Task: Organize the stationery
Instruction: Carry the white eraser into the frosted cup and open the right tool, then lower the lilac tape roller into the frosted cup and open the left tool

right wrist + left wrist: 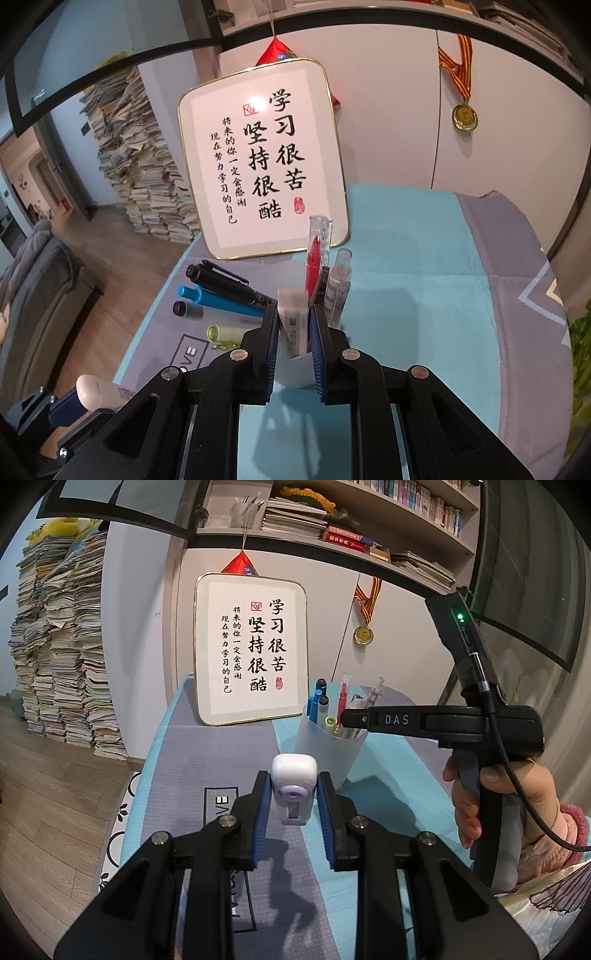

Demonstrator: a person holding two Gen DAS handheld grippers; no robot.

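My left gripper (294, 780) is shut on a small white and purple correction-tape case (294, 771), held above the teal and grey tablecloth (221, 753). Just beyond it stands a translucent pen cup (328, 749) with several pens and markers. My right gripper (347, 718) reaches in from the right over the cup's rim, with a hand (465, 801) on its grip. In the right wrist view the right gripper (293, 313) is shut on a white eraser in a printed sleeve (293, 317), directly over the cup (295, 373), among a red pen (314, 258) and black marker (221, 277).
A framed calligraphy sign (251, 650) leans against the wall behind the cup. A medal (364, 633) hangs to its right. Tall piles of books (62, 646) stand on the floor at the left, past the table's edge. Shelves with books run overhead.
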